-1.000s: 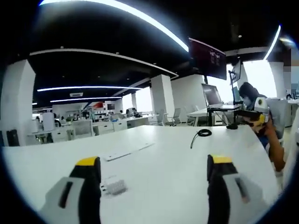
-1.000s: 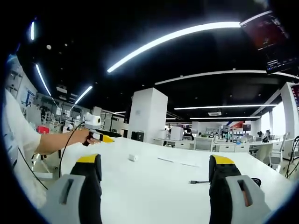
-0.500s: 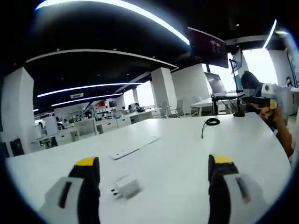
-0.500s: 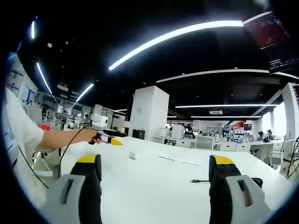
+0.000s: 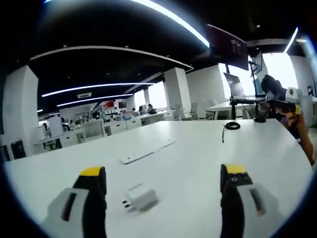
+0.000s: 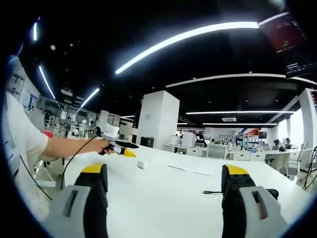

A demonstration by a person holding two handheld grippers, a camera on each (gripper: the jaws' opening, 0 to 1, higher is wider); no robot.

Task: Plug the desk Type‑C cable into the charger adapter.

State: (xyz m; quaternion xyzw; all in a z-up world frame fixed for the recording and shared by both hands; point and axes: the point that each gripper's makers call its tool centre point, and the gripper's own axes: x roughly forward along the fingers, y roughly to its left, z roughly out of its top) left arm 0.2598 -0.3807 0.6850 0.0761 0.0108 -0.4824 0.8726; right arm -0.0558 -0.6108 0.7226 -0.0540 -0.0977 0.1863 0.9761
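Risk lies in the approach; left gripper (image 5: 163,186) jaws spread, empty, charger adapter (image 5: 140,198) lying loose on bench (image 5: 198,153) lower left; it may skid; right gripper (image 6: 165,186) released, cable (image 6: 213,192) lower right, apart.

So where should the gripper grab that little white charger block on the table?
Probably the charger adapter's blocky white body, across its two flat sides, coming down from above with the left gripper, whose jaws are open around it. It lies flat on the white table, prongs pointing left, so leave those and the opposite end free.
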